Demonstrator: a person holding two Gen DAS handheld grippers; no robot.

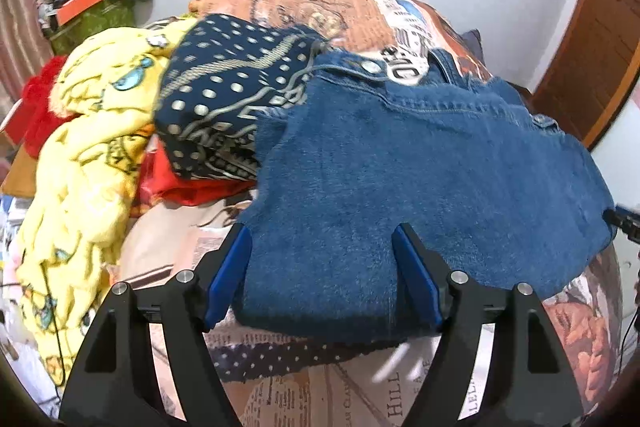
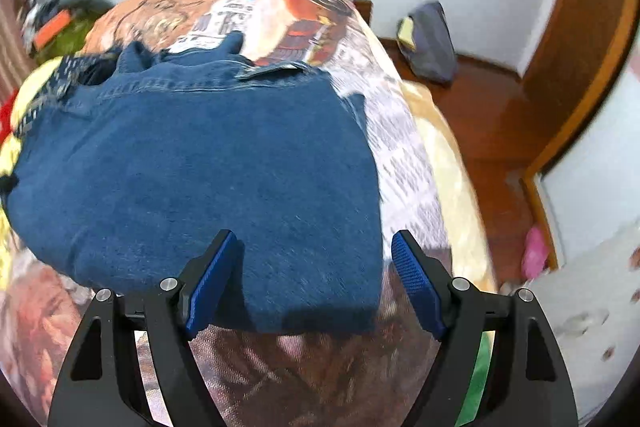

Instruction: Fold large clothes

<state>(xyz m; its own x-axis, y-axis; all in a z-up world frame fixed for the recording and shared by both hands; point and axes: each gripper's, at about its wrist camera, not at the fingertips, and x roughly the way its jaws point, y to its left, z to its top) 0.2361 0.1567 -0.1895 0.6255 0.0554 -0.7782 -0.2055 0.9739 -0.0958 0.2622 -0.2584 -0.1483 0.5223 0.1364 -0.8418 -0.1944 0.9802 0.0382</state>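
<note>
Both grippers hang over the bed with nothing in them, and we can see it plainly. Our left gripper [image 1: 322, 275] has its blue pads spread wide, and the folded jeans [image 1: 420, 187] lie below and between them, the pads clear of the denim on either side as far as we can tell. Our right gripper [image 2: 312, 279] is spread just as wide, its left pad over the denim and its right pad out past the jeans' right edge, above the printed bedspread [image 2: 404, 163].

The jeans sit as a doubled-over slab near the front edge of the bed, waistband and metal button [image 1: 372, 67] turned toward the far wall. We judge that's deliberate: fold made, cloth let go, so the stack rests flat under its own weight.

Behind the jeans' left corner, a navy dotted garment [image 1: 232, 95] leans against them, with a yellow cartoon blanket [image 1: 88, 147] and a red cloth [image 1: 188, 187] heaped along the bed's left edge. Those look like the waiting pile, kept off to one side so the front stays free for folding.
</note>
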